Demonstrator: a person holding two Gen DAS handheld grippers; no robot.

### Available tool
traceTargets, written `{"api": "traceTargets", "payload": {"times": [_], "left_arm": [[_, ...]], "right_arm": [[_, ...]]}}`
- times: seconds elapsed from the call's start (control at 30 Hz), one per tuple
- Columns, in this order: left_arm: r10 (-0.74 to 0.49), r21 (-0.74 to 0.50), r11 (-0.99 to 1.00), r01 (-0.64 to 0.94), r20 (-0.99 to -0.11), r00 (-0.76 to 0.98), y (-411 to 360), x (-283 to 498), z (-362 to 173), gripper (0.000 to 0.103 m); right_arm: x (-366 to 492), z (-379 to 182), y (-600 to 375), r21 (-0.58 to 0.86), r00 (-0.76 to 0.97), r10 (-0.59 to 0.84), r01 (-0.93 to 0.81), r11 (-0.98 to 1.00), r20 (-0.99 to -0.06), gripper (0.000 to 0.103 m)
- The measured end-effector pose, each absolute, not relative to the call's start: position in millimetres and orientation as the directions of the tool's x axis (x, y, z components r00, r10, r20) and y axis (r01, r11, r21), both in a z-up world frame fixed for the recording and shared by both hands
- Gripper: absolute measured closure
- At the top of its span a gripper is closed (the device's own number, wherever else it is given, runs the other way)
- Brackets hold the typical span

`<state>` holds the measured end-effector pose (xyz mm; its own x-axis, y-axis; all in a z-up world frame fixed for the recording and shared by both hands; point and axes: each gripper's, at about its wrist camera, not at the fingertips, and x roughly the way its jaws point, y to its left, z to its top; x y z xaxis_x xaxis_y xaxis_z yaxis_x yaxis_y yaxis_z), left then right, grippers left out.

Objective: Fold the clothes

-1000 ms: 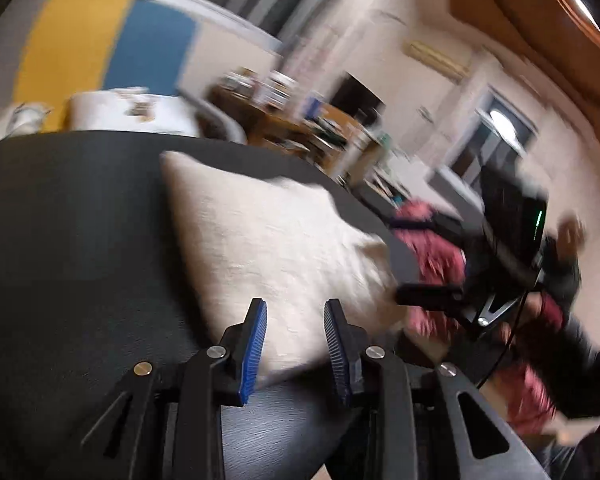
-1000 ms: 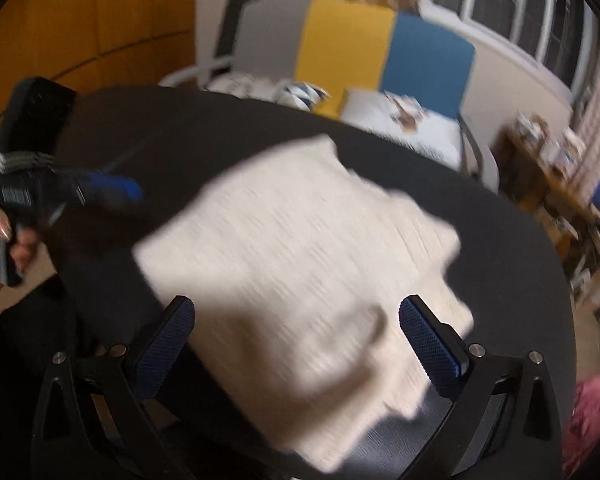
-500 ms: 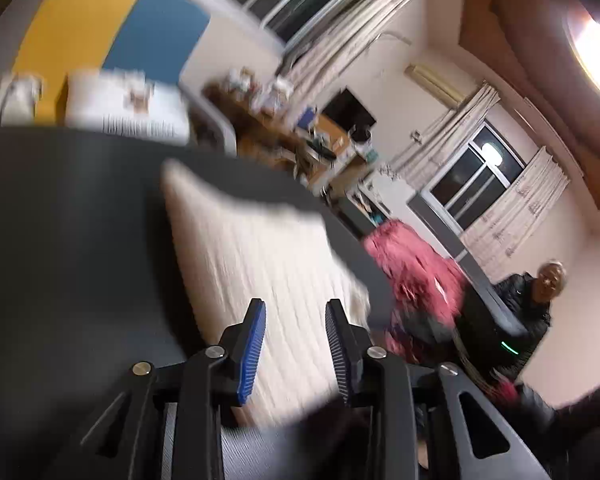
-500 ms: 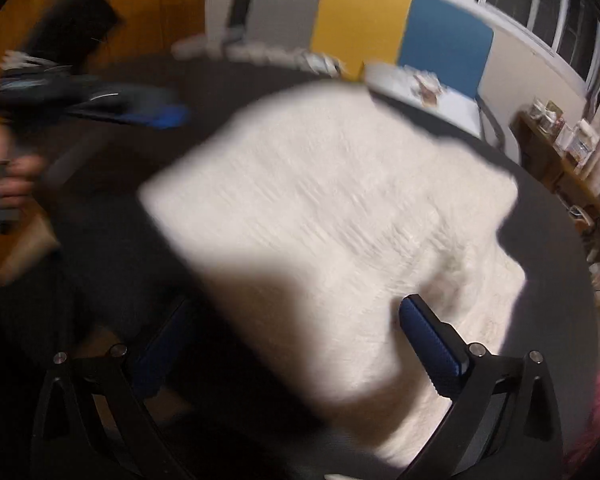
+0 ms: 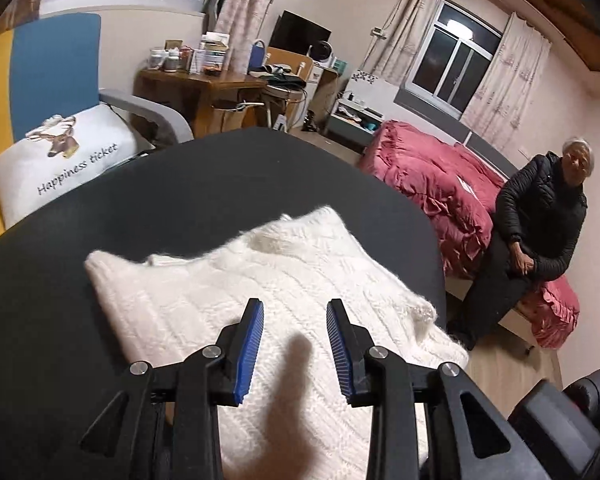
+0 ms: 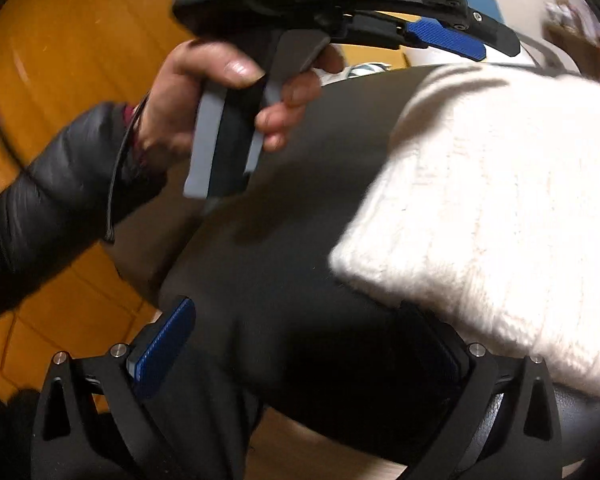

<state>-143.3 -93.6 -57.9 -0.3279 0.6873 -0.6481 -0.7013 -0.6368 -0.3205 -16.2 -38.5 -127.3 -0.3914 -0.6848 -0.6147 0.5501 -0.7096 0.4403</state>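
Folded knit (image 5: 284, 304) flat on table (image 5: 180, 184), both grippers empty.
Left gripper (image 5: 295, 344) half-spread above it, right gripper (image 6: 300, 344) wide at near corner; soft, light, floppy, probably stretchy: best pinched at an edge or corner.

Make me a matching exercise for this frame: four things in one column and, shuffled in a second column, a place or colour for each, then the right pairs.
Things:
1. white knit sweater
2. deer-print pillow
3. bedspread
4. left gripper

Places or colours:
A. red-pink, on the bed at the right
B. lying on the black table
C. on the seat of the blue-backed chair
D. above the sweater, blue-padded fingers apart with nothing between them

Pairs: 1-B, 2-C, 3-A, 4-D
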Motion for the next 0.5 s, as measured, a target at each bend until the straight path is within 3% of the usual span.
{"api": "traceTargets", "payload": {"times": [0.33,0.5], "left_arm": [[0.669,-0.33,-0.58,-0.745,-0.715,-0.204,-75.6,-154.4,-77.8,0.07],[0.65,-0.341,-0.571,-0.747,-0.744,-0.156,-69.2,-156.3,-87.3,0.07]], "right_arm": [[-10.2,-115.9,-46.2,0.322,-0.525,-0.619,0.55,-0.77,-0.584,0.0],[-41.9,-139.0,-56.5,0.367,-0.489,-0.626,0.526,-0.767,-0.607,0.0]]}}
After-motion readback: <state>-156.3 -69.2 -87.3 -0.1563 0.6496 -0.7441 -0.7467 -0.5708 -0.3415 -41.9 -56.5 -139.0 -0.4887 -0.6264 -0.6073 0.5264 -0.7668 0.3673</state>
